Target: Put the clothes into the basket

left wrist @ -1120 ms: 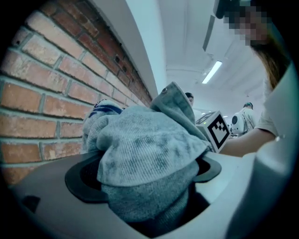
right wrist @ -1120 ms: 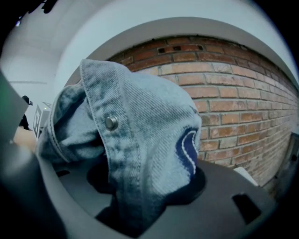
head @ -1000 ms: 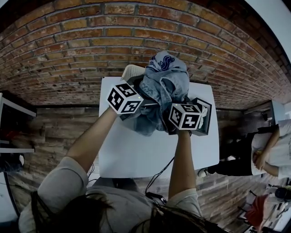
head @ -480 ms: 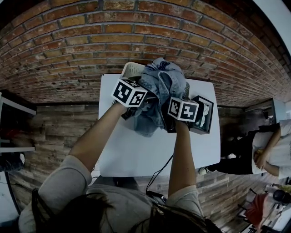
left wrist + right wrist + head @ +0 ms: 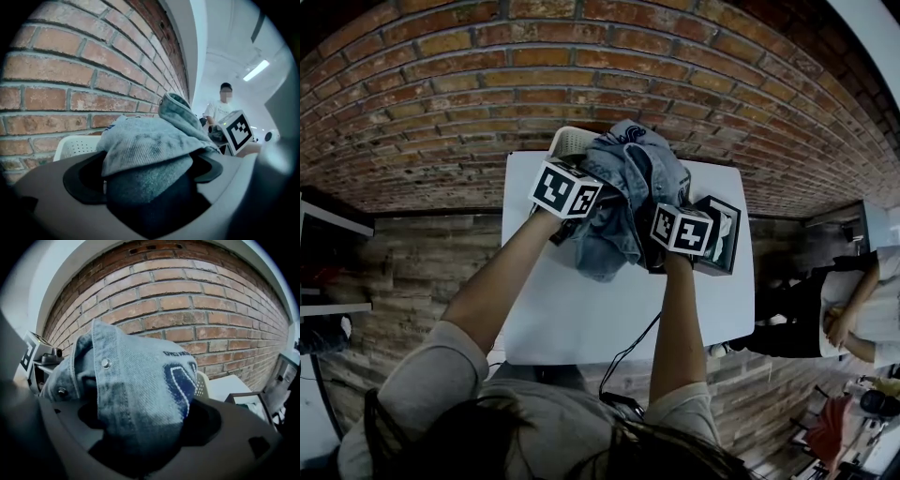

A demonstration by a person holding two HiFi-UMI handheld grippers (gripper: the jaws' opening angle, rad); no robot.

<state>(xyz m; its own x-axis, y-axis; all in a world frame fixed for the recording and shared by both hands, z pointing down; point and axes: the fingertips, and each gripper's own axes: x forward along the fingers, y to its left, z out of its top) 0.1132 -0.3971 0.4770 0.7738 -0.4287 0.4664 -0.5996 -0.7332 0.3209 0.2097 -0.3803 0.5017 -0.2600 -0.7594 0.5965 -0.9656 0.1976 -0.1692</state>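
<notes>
Denim jacket (image 5: 633,173) hangs above the far white basket (image 5: 567,142). The left gripper (image 5: 145,173) seems spread loosely around it, and the right gripper (image 5: 145,423) is opening around it too, so it may slip onto the table (image 5: 581,319).

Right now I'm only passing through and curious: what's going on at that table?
A person holds a hand-held gripper in each hand, both at a bunched denim garment over the white basket at the far edge of the table, by the brick wall. The left hand-held gripper has its jaws wide, with cloth lying between them. The right hand-held gripper is opening its jaws, denim between them too. The garment seems about to be released, but is not yet down inside the basket.
</notes>
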